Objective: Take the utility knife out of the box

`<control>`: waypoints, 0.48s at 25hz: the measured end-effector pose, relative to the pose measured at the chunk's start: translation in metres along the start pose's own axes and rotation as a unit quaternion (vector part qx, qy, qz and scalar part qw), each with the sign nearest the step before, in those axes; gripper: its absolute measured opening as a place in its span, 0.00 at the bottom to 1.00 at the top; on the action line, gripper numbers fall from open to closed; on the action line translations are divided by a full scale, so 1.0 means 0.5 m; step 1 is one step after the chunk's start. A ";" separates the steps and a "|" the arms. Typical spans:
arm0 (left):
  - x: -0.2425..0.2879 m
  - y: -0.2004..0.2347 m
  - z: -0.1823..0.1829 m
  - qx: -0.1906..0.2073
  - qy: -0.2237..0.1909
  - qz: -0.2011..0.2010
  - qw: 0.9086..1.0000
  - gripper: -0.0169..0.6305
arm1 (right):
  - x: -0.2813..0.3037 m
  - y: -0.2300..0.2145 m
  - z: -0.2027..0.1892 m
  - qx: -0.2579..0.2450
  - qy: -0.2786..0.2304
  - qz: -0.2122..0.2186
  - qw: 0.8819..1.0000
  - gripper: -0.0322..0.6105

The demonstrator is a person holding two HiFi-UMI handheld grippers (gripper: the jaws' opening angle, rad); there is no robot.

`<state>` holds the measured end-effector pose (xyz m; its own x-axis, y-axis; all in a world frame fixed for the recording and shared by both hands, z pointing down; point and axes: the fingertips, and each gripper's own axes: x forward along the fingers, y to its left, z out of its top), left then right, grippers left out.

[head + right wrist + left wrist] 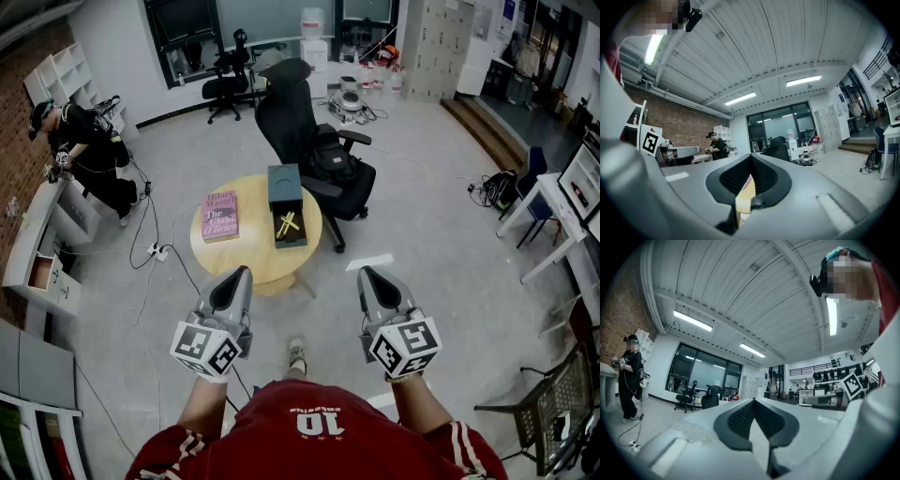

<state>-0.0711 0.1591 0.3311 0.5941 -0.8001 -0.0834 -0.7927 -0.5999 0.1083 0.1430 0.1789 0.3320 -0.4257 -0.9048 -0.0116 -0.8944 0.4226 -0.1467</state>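
Observation:
An open dark green box [287,214] lies on a round wooden table [256,262]. A yellow utility knife [288,223] rests inside its lower half, and the lid [285,186] stands open at the far end. My left gripper [242,276] and right gripper [368,275] are held level in front of my chest, short of the table's near edge, both shut and empty. In the left gripper view the left gripper [753,401] has its jaws together. The right gripper [751,159] in its own view is likewise closed, with a strip of the table [744,199] showing beneath.
A pink book [220,216] lies on the table's left side. A black office chair [314,150] stands just behind the table. A person [89,150] stands at the far left by white shelves. Cables [155,251] run across the floor on the left.

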 end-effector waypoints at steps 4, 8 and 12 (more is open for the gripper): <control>-0.005 0.003 -0.004 -0.001 0.001 0.002 1.000 0.03 | 0.002 0.009 -0.006 0.001 0.001 0.004 1.000 0.05; -0.007 0.003 -0.004 -0.003 0.000 0.002 1.000 0.03 | 0.002 0.014 -0.003 -0.001 0.000 0.006 1.000 0.05; -0.008 0.008 -0.004 -0.005 0.002 0.005 1.000 0.03 | 0.005 0.014 0.001 -0.001 0.000 0.006 1.000 0.05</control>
<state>-0.0763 0.1597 0.3339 0.5862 -0.8063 -0.0786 -0.7976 -0.5914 0.1182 0.1358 0.1798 0.3302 -0.4367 -0.8995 -0.0132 -0.8894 0.4339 -0.1437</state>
